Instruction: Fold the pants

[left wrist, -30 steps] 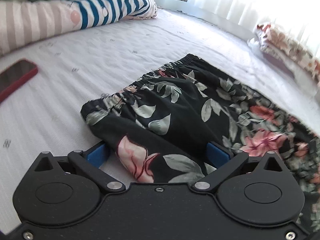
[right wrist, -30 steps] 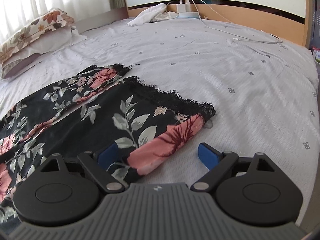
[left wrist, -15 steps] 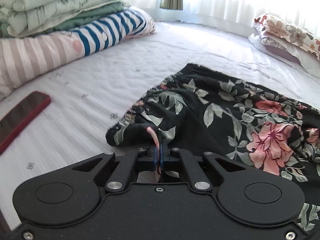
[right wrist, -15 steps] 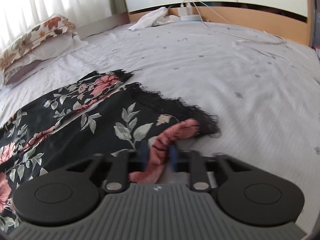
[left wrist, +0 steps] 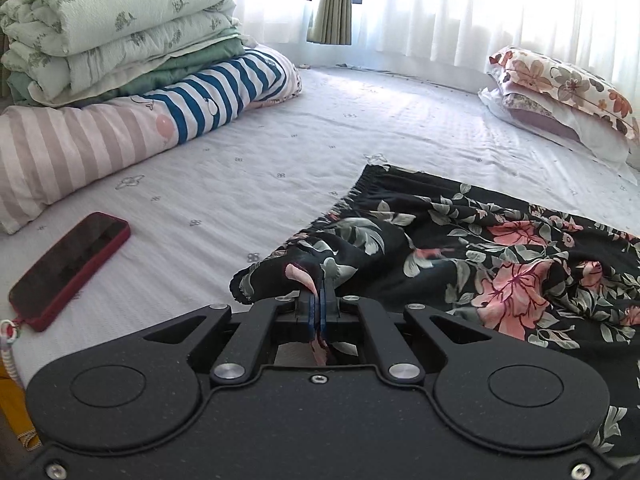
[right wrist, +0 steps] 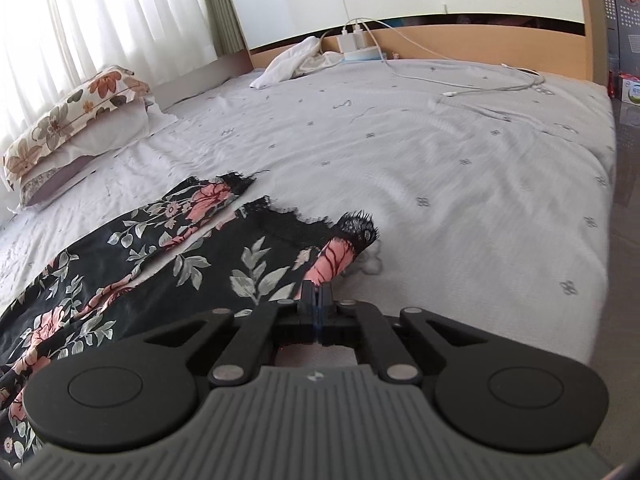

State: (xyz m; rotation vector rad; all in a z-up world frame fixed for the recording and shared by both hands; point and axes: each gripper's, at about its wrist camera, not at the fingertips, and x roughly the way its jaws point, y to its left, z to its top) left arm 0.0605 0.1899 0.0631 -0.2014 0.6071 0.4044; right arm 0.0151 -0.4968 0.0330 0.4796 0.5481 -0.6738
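On the bed (left wrist: 400, 120), pants (left wrist: 460, 240) pinched between left fingers (left wrist: 311, 312), right fingers (right wrist: 307, 304).

Daylight floods both views through the sheer curtains (left wrist: 460, 12), which are blown out to near white along the top of the left wrist frame and the upper left of the right wrist frame (right wrist: 100, 20). The bed sheet (left wrist: 360, 120) nearest them is washed pale with glare; toward the lower frame it turns an even grey with soft, faint shadows. The black gripper housings at the bottom sit dark and low in contrast. Fisheye bending curves the headboard (right wrist: 440, 36) and darkens the frame corners. Focus is fairly sharp at centre, softer at the edges, with slight blur on the lace hem (right wrist: 360, 228).
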